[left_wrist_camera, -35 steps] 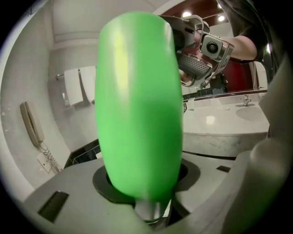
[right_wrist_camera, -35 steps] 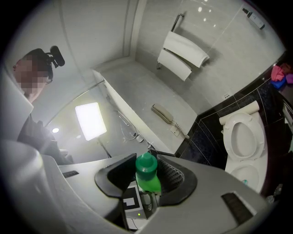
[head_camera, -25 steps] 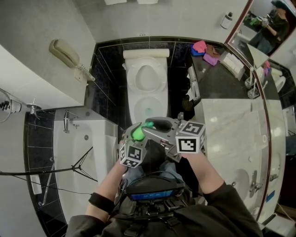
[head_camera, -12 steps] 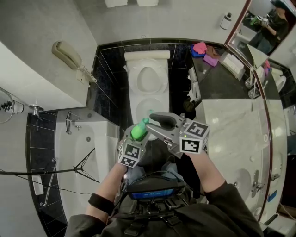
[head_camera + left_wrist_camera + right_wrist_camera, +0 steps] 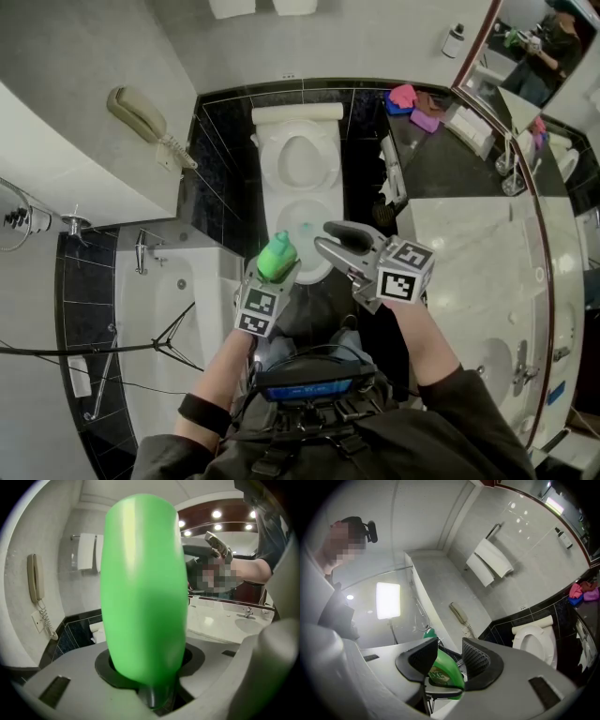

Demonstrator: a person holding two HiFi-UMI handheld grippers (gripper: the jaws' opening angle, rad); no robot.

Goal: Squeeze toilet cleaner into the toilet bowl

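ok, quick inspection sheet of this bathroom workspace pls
Surface: marble counter at the right.
Job's things: green bottle held up at the front of the toilet; lid up, bowl open.
Clutter: pink and purple items at the counter's far end.
Grippers: left claw shut on the bottle; right claw open, empty, beside it.
Cables: coiled cord under the wall phone.
Surroundings: bathtub at the left with a tripod; mirror at the right.

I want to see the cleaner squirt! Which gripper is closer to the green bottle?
Left. The left gripper is clamped on the green bottle; the right gripper is open just beside it, not touching.
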